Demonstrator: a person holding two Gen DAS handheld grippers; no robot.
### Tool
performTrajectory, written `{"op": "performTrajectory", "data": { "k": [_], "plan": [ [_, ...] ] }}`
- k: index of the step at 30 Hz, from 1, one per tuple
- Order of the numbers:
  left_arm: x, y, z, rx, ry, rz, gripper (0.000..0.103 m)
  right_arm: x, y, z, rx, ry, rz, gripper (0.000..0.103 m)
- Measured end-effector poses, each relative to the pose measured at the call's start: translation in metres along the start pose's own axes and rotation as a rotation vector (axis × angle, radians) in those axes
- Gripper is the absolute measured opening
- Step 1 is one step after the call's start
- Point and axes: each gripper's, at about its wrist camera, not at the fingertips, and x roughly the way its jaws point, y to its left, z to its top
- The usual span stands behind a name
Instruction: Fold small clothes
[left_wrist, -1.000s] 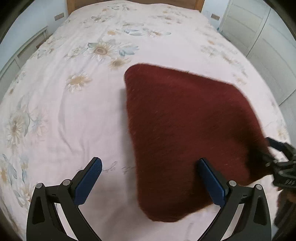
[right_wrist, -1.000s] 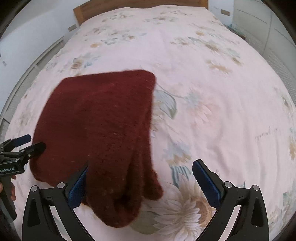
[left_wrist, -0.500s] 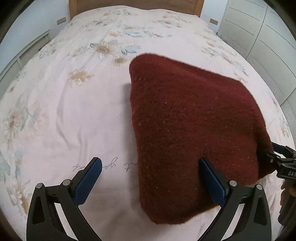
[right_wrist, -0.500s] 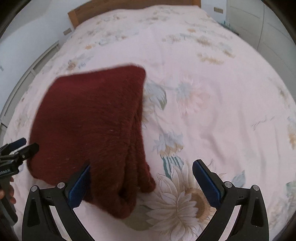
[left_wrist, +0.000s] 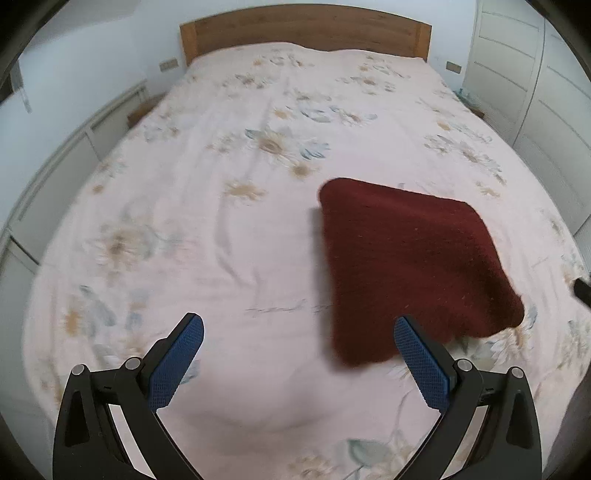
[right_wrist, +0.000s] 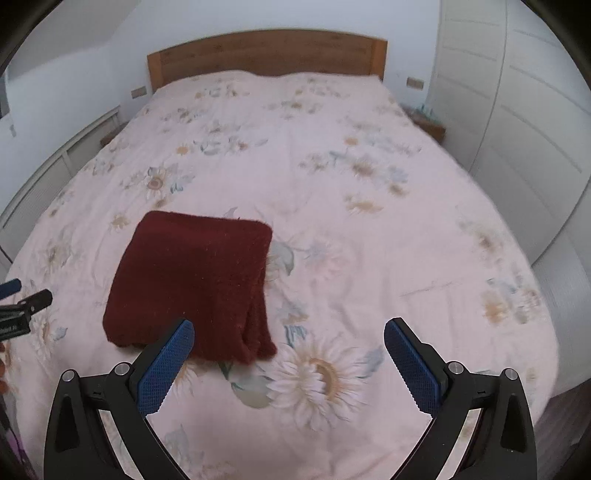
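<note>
Left gripper (left_wrist: 298, 360) jaws wide apart, holding nothing, above the bed (left_wrist: 229, 229). Right gripper (right_wrist: 289, 363) likewise spread and empty. Folded dark-red knit (right_wrist: 192, 284) lies flat on the bed's near half, clear of both grippers, layered edges toward the right gripper. Headboard (right_wrist: 266, 55) at the far end.

Both grippers now sit farther back and higher than a second ago, so the headboard (left_wrist: 304, 35) enters both views. The folded dark red knit (left_wrist: 410, 266) appears smaller and lies clear of the left gripper (left_wrist: 299, 363) and the right gripper (right_wrist: 288, 365), whose fingers no longer frame it.
</note>
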Motion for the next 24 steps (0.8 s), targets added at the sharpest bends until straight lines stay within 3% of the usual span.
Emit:
{"op": "performTrajectory", "data": {
  "k": [3, 8, 24],
  "plan": [
    [-0.016, 0.001, -0.005, 0.015, -0.011, 0.039, 0.102, -0.020, -0.003, -0.007, -0.007, -0.014, -0.027, 0.103],
    [-0.029, -0.002, -0.017, 0.041, -0.019, 0.027, 0.102, -0.036, -0.009, -0.024, 0.001, -0.001, -0.039, 0.103],
    [-0.042, -0.011, -0.030, 0.082, -0.013, 0.030, 0.102, -0.041, -0.009, -0.041, -0.001, 0.027, -0.030, 0.103]
  ]
}}
